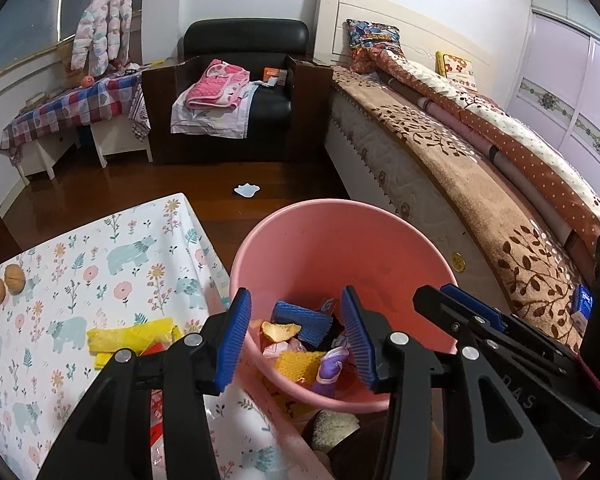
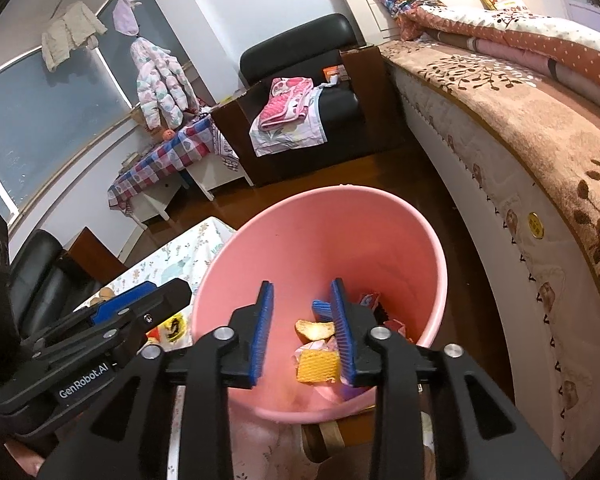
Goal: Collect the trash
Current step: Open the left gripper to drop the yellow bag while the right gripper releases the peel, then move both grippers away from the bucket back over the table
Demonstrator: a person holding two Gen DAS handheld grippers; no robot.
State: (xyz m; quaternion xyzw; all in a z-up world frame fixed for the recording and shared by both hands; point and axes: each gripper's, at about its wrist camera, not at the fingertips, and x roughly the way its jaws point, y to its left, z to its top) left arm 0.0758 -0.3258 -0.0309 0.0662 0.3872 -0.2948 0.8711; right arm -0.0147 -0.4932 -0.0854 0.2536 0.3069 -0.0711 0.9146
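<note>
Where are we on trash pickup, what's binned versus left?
Binned: foam pieces, peel and wrappers lie in the pink bin. In hand: nothing; left gripper and right gripper stand open above it. Left: yellow wrapper on the table, pale scrap on the floor.

Left gripper [image 1: 296, 336], right gripper [image 2: 302, 330]: black plastic linkage arms, round silver screws, blue ribbed pads [image 2: 262, 332]. White "GenRobot.AI" lettering is seen lower left in the right wrist view.
</note>
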